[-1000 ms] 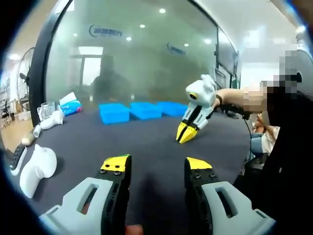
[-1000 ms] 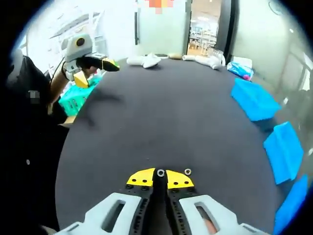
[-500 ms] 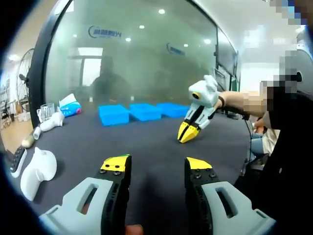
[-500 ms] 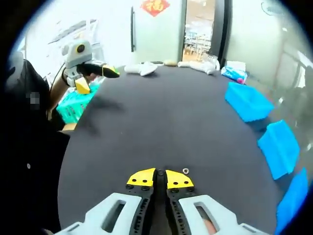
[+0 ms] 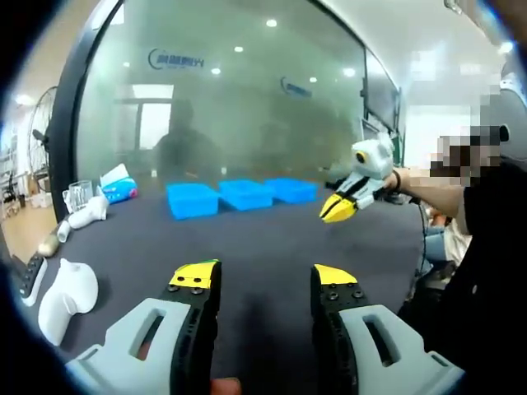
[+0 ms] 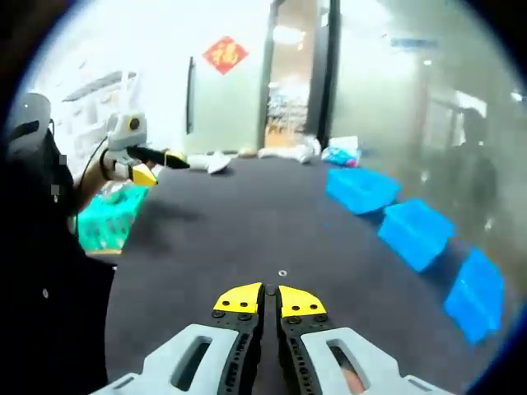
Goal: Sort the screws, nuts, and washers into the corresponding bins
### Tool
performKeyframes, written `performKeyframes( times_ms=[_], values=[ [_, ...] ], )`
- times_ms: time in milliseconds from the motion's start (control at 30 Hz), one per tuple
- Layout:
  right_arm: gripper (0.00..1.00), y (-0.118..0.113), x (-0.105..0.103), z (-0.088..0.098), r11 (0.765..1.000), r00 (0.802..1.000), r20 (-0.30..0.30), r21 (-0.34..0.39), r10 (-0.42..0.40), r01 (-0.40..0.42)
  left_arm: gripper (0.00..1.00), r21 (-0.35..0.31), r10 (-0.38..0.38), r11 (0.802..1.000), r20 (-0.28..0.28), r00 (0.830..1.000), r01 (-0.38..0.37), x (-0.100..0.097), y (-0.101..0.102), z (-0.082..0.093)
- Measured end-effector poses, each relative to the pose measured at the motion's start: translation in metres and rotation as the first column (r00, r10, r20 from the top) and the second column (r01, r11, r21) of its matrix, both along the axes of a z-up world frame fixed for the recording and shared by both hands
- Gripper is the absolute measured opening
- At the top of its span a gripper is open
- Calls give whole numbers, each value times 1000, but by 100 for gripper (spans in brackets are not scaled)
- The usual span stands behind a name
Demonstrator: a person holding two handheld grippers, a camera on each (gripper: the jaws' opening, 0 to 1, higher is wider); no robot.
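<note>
The dark table (image 6: 247, 230) lies open ahead; three blue bins (image 6: 416, 232) line its far edge, one small washer (image 6: 282, 272) lies mid-table.

Counter (image 6: 247, 230) dark grey/black, plain. 3 bins (image 5: 241, 193) bright blue. Left hand-held gripper (image 5: 266, 284): yellow tips, black fingers, pale grey body. Right hand-held gripper (image 6: 265, 298): same yellow/black/grey. Washer (image 6: 282, 272) silvery. Teal crate (image 6: 107, 220) far left. Red sign (image 6: 221, 54) w/ gold mark on white wall. White objs (image 5: 66, 296) near left.
</note>
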State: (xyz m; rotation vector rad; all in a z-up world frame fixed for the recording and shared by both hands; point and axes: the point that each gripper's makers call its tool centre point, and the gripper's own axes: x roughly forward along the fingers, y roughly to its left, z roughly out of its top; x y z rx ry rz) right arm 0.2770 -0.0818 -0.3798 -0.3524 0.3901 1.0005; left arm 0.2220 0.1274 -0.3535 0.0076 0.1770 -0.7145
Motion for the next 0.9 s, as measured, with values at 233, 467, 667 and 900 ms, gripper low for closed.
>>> performKeyframes(
  times_ms=[233,467,667,900],
  values=[
    [3,-26,-12,18,986,990,70,122,-121,112,43,-6,4,1000,3,1000,-4,2,-3,4],
    [3,-46,-19,39,945,958,147,255,-248,205,43,-1,15,1000,5,1000,-15,5,-3,7],
    [3,-62,-25,44,920,936,170,304,-309,248,43,3,19,1000,8,1000,-19,6,-3,9],
    [3,-68,-28,55,896,919,190,357,-347,264,43,4,14,1000,13,1000,-14,6,-6,12]
  ],
)
